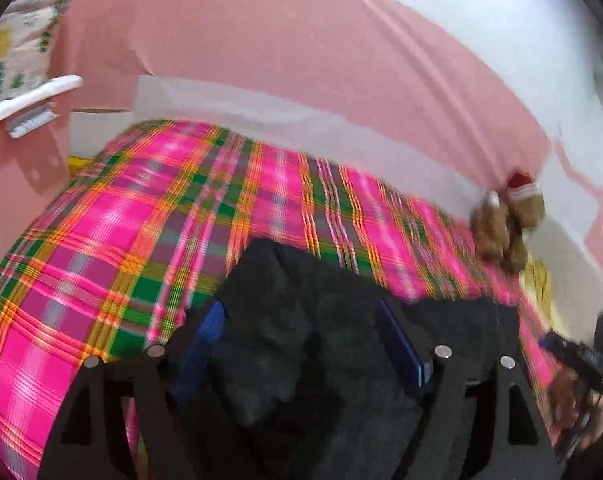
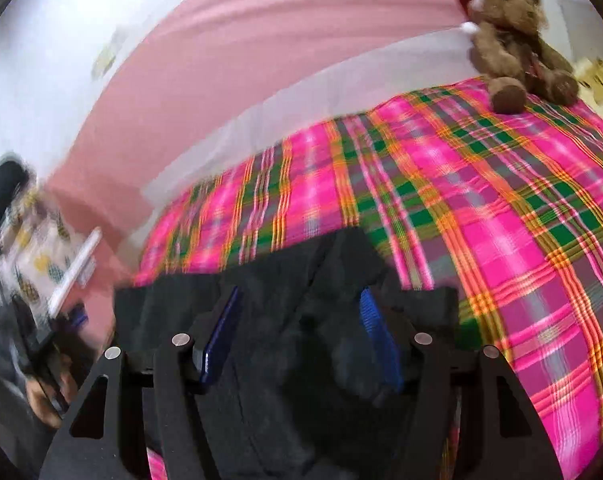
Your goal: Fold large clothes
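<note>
While both grippers are standing spread over it, the black garment (image 1: 301,320) is lying on the plaid bed cover (image 1: 141,208), near its front edge.

Left gripper (image 1: 301,332): jaws apart, blue pads clear of the cloth bunched between them; nothing pinched.

Right gripper (image 2: 301,332): jaws likewise apart above the garment's right part (image 2: 285,304); nothing pinched.

Teddy bear (image 2: 517,40), in a red hat: sitting at the far corner, well apart from the work.

Step in hand, as judged: a fold is being set down or a fresh hold sought. Advice: be seating each pad pair over one edge only, level with its partner, so the next fold is lying square.
</note>
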Motion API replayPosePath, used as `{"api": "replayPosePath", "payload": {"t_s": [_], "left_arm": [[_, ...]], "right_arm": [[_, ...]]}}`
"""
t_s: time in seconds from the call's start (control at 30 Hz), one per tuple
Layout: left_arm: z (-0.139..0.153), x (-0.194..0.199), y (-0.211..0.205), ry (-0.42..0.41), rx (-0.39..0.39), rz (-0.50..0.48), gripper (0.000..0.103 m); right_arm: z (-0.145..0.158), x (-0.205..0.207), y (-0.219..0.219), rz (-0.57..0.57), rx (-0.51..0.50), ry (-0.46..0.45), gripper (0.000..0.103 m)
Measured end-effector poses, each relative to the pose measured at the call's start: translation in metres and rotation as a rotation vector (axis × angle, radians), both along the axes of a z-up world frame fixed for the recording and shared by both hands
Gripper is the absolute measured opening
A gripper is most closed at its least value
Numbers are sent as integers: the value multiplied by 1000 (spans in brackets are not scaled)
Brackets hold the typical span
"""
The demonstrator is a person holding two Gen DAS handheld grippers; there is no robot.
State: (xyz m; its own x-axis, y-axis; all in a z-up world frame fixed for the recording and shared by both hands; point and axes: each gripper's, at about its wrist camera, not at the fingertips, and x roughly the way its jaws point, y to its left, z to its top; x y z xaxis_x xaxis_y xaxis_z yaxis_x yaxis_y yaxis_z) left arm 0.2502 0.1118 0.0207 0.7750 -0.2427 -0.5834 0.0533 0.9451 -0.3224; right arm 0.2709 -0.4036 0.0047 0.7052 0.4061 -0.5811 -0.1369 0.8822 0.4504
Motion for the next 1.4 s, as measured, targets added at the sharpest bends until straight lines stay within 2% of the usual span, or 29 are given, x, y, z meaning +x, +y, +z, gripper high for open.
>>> {"api": "replayPosePath", "payload": {"t_s": [0.07,0.17,0.27,0.4,0.5,0.6,0.7,0.77,0.8,0.83,0.87,0.9,0.97,1.07,1.2,1.3,1.4], "left_arm": [[-26,6,-8,61,36,-20,80],[-59,22,-5,139,60,7,80],[-54,28,2,148,54,16,80],[-24,32,3,67,104,-4,81],[-22,56,8,76,137,-7,87],[-40,88,16,189,87,-15,87],[-54,100,11,232,67,-60,87],[-55,96,6,208,83,-70,74],[-54,93,3,192,95,-70,70],[-51,91,1,176,112,-67,60],[-49,91,-1,162,133,-56,49],[-46,92,-2,148,152,-45,43],[-39,97,-1,110,167,-14,37],[-48,113,2,111,158,20,37],[-87,126,-2,166,175,55,39],[-95,128,0,164,165,71,40],[-100,130,-4,172,188,86,45]], "right_arm": [[-25,0,17,49,-40,44,62],[-60,14,30,55,-116,96,62],[-63,25,25,22,-156,97,62],[-40,26,7,-1,-147,16,62],[-36,41,-10,-2,-127,8,63],[-50,71,-22,28,-80,81,64],[-68,94,-26,108,-9,149,64],[-75,102,-25,145,23,202,64],[-76,101,-23,159,29,211,63],[-74,101,-23,155,28,199,56],[-71,99,-23,142,23,184,29],[-69,99,-23,123,16,178,20],[-60,99,-19,89,-25,144,14],[-57,107,-10,42,-119,126,13],[-93,128,11,16,-227,202,13],[-110,134,20,9,-283,208,14],[-119,136,21,11,-308,217,15]]}}
